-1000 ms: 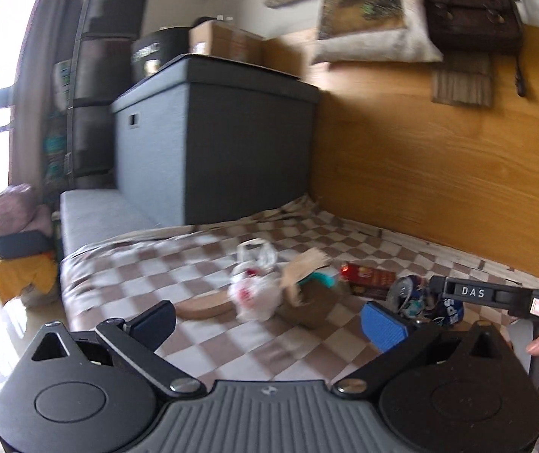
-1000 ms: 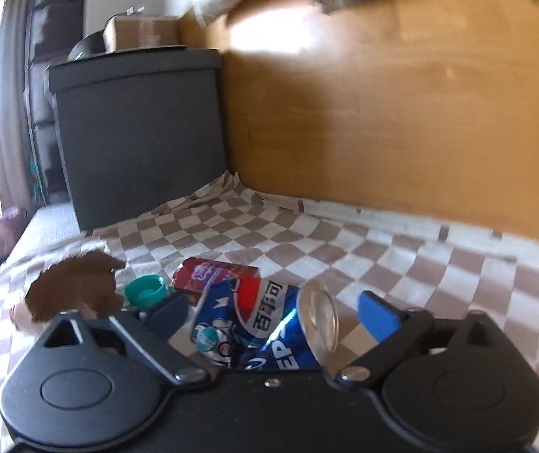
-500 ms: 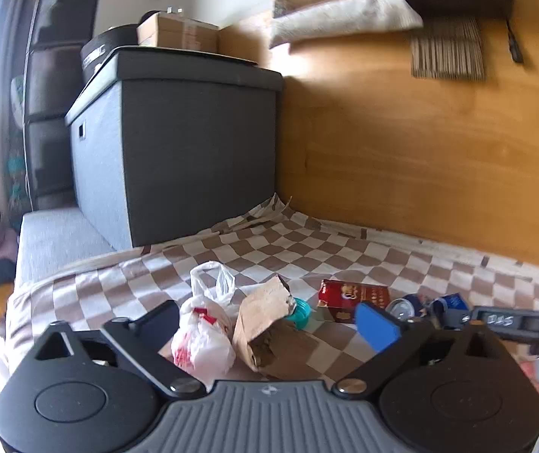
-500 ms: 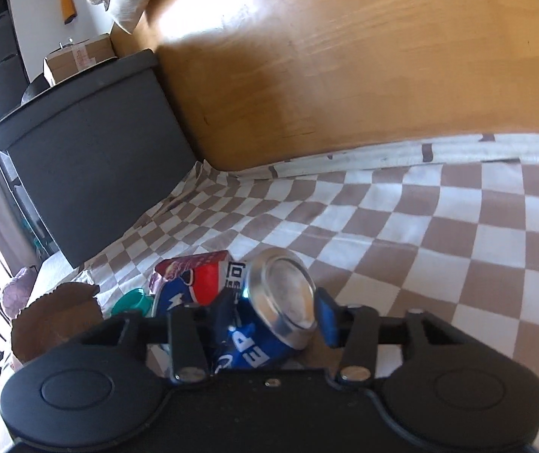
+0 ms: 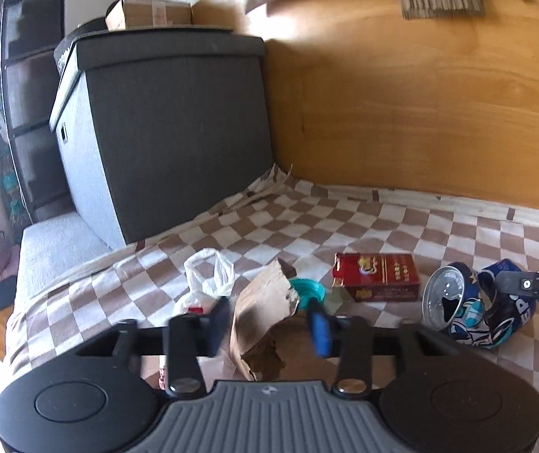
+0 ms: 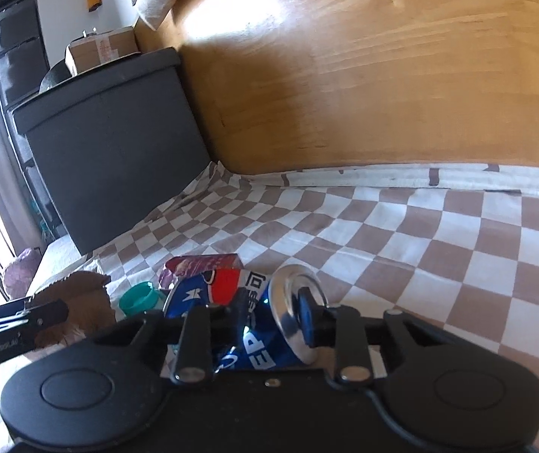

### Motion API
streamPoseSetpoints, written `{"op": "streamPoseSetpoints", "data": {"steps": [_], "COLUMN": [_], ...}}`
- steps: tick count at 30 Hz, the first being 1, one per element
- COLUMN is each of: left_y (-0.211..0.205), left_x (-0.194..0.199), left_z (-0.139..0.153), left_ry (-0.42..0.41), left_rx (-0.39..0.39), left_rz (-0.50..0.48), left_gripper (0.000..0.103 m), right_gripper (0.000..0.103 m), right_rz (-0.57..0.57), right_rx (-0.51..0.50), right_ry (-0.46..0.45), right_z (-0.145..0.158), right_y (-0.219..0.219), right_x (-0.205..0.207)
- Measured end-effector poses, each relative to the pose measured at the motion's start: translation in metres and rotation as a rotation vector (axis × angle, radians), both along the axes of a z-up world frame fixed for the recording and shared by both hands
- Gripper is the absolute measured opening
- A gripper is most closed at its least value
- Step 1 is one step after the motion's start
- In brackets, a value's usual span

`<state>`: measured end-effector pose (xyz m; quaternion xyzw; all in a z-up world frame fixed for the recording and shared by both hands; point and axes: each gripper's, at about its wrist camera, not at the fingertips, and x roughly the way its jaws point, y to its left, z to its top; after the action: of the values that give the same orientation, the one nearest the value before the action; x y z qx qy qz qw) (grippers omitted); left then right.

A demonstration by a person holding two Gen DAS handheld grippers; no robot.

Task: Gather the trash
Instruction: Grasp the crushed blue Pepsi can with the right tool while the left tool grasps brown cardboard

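Both tongs have closed in since a second ago: left tongs (image 5: 269, 326) narrowed from wide open onto the torn brown paper bag (image 5: 265, 324), right tongs (image 6: 267, 319) now clamp the crushed Pepsi can (image 6: 246, 321) on the checked bed cover (image 6: 439, 249). Two pieces look secured for lifting; red box (image 5: 377, 276), teal cap (image 5: 309, 292) beyond the tongs and white plastic bag (image 5: 203, 287) left of them remain.
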<state>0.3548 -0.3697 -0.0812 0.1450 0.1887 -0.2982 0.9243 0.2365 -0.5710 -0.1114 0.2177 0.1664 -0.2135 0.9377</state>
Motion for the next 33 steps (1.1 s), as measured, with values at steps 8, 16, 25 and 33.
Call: {"op": "streamPoseSetpoints", "data": {"steps": [8, 16, 25, 33], "left_y": [0.021, 0.051, 0.097, 0.129], "left_x": [-0.008, -0.061, -0.118, -0.164], "left_z": [0.005, 0.017, 0.021, 0.013], "left_ry": [0.045, 0.061, 0.095, 0.145], "left_rx": [-0.048, -0.050, -0.080, -0.132], "left_rz": [0.043, 0.033, 0.020, 0.015], "left_gripper": [0.003, 0.003, 0.003, 0.003], "right_gripper": [0.025, 0.024, 0.022, 0.022], "right_rz": [0.046, 0.062, 0.121, 0.237], "right_rx": [-0.011, -0.022, 0.012, 0.025], "right_ry": [-0.012, -0.020, 0.051, 0.117], "right_z": [0.006, 0.011, 0.013, 0.022], "right_y": [0.005, 0.016, 0.039, 0.050], "right_x": [-0.003, -0.009, -0.053, -0.123]}}
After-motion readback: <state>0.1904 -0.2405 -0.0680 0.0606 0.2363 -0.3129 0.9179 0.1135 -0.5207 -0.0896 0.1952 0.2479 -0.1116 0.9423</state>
